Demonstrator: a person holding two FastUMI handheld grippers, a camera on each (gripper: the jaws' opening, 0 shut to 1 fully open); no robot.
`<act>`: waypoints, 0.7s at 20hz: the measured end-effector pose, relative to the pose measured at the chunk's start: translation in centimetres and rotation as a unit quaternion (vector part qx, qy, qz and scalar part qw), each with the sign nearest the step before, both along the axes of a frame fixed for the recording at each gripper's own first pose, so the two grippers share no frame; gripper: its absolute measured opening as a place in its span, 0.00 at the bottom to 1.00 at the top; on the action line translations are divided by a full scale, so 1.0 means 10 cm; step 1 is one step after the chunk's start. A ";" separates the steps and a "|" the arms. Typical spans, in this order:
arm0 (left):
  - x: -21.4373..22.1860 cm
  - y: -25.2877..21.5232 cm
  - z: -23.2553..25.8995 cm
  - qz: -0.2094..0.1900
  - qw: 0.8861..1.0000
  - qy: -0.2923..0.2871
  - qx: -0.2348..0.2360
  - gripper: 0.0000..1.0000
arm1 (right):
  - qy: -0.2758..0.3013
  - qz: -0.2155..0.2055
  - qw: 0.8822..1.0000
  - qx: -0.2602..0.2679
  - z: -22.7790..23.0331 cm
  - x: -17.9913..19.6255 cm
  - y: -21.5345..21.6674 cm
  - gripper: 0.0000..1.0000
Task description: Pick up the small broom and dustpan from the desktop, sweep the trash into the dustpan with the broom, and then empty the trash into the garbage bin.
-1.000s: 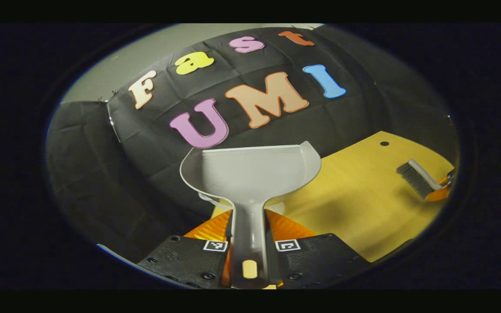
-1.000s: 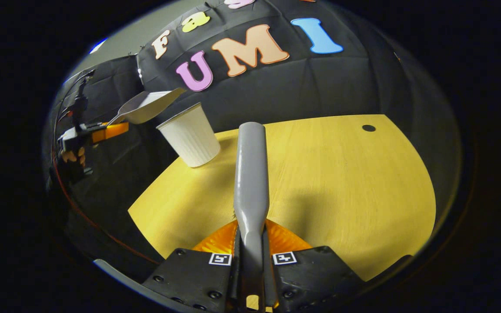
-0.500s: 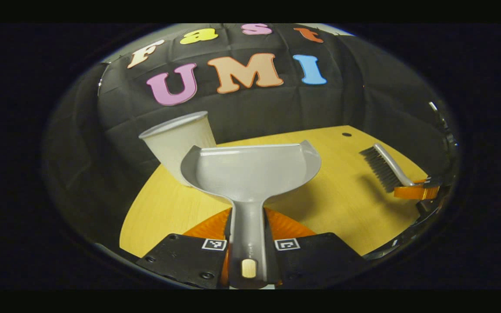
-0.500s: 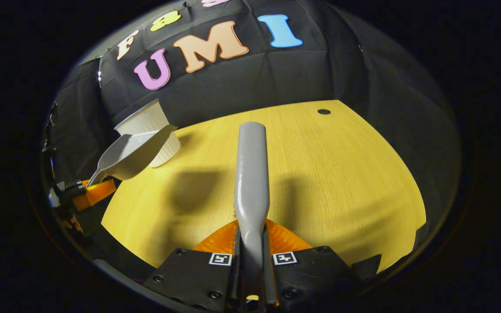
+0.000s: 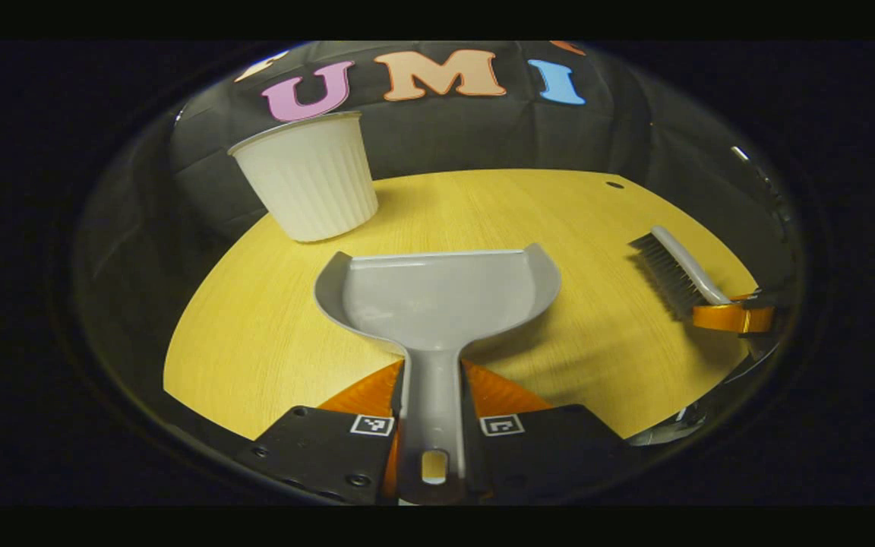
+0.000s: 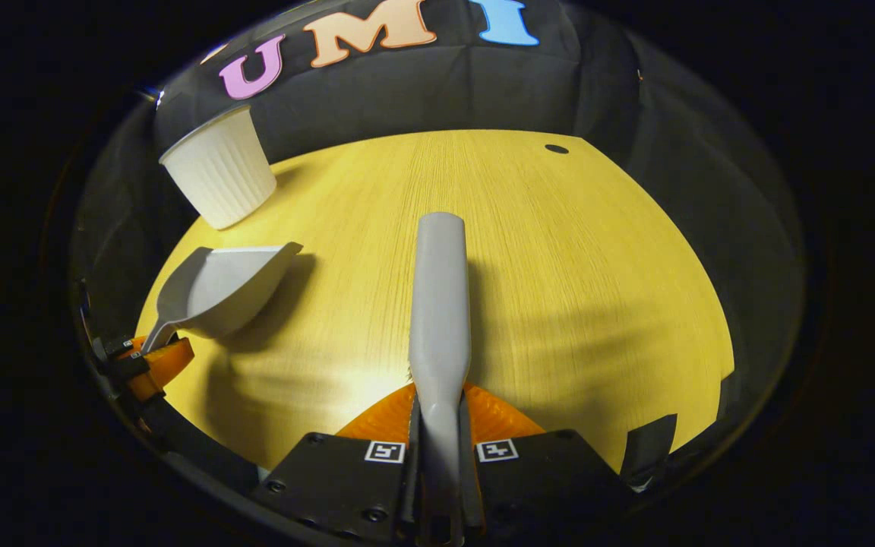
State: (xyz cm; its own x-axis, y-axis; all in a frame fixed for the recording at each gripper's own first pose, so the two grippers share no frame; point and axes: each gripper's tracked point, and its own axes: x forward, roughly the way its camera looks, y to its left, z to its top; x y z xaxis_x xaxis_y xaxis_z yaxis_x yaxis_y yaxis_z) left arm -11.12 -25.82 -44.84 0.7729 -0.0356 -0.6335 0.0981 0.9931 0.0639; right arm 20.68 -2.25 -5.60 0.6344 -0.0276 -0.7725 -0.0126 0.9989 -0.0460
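Left gripper view shows the left gripper squeezing the dustpan handle between both fingers, with the pan above the yellow desk. Farther off, the white bin stands on the desk's far left edge. Right gripper view shows the right gripper clamped on the broom, which points forward over the desk.

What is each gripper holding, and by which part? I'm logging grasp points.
The left gripper is shut on the dustpan, gripping its handle. The right gripper is shut on the broom, gripping its handle near the end.
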 end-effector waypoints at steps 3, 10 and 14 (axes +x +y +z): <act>-0.02 -0.01 0.00 0.007 1.000 0.016 -0.009 0.27 | 0.013 0.002 1.000 -0.014 0.09 0.03 0.00 0.19; 0.06 0.02 0.06 0.012 1.000 0.004 -0.001 0.35 | 0.027 0.012 0.999 -0.034 0.27 -0.03 0.01 0.24; 0.00 0.04 0.50 0.019 0.998 -0.066 0.004 1.00 | -0.005 0.033 0.999 -0.035 0.59 -0.15 0.10 0.92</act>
State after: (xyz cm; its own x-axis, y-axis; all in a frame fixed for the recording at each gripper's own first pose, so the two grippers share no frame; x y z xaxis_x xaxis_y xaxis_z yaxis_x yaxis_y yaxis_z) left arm -11.08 -25.40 -39.85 0.8506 0.0002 -0.5258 0.0502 0.9954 0.0815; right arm 19.19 -1.30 0.33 0.6439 -0.0394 -0.7641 -0.0783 0.9900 -0.1170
